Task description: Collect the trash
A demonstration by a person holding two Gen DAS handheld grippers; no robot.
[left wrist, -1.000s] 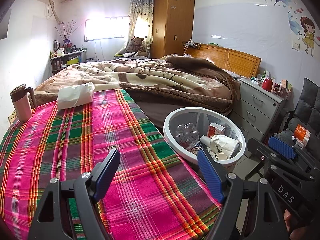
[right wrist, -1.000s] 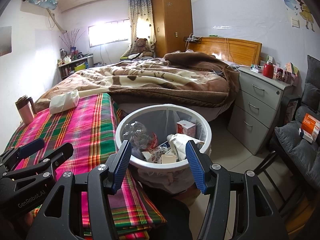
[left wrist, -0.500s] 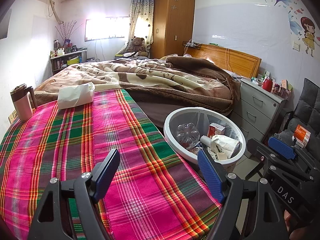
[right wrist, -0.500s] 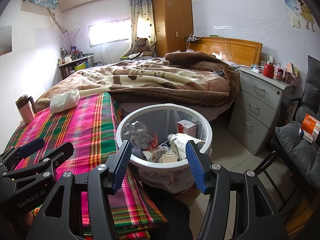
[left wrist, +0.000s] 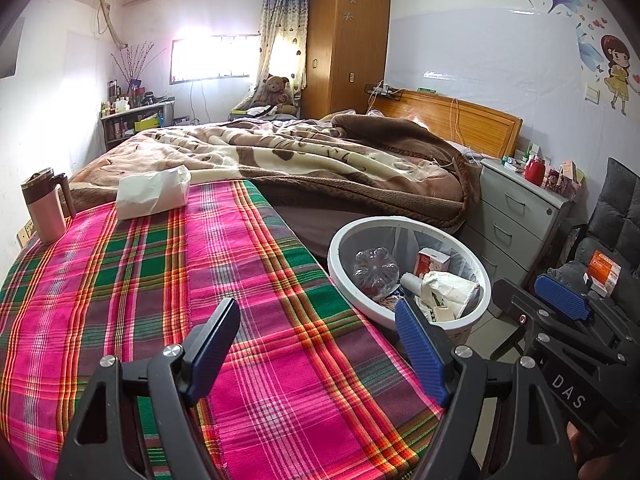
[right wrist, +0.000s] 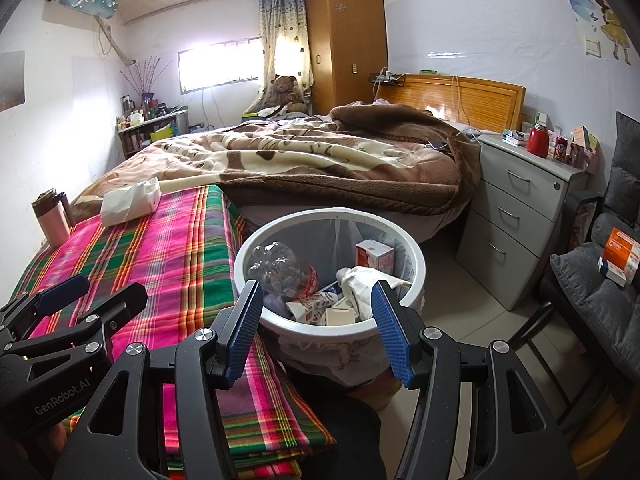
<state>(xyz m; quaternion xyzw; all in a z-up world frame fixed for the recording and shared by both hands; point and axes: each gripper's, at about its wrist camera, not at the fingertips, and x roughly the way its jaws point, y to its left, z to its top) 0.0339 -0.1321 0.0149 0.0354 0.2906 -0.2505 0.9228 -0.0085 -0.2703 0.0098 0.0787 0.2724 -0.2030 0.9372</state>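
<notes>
Trash is pretty much all sitting in the white round bin (right wrist: 416, 264) on the floor, right beside the edge of the bench (left wrist: 120, 280) with the pink-and-green plaid cloth and in front of the bed (right wrist: 320, 160). Inside the bin there's a crushed clear plastic bottle (right wrist: 280, 270) on the left side, a small red-and-white carton (right wrist: 374, 256) toward the back, a crumpled white paper wad (right wrist: 360, 280) near the middle, plus some printed wrappers and a little beige box down at the near side. The left hand-held gripper (left wrist: 316, 352) hangs over the plaid cloth, jaws spread apart with nothing between them, just bare cloth showing through the gap. The right hand-held gripper (right wrist: 318, 328) is tilted down at the near rim of the bin, also released and empty, blue pads (right wrist: 390, 332) standing apart with the trash visible between them further off. On the far end of the bench there's a white tissue pack (left wrist: 154, 192) and a pink-and-brown lidded mug (left wrist: 44, 208) by the left corner, well apart from the bin. A grey drawer unit (right wrist: 520, 216) stands past the bin on the right with a red jar (right wrist: 537, 142) and small boxes on top, and a dark cushioned chair (right wrist: 592, 300) on the far right has an orange box (right wrist: 622, 246) on the seat.
</notes>
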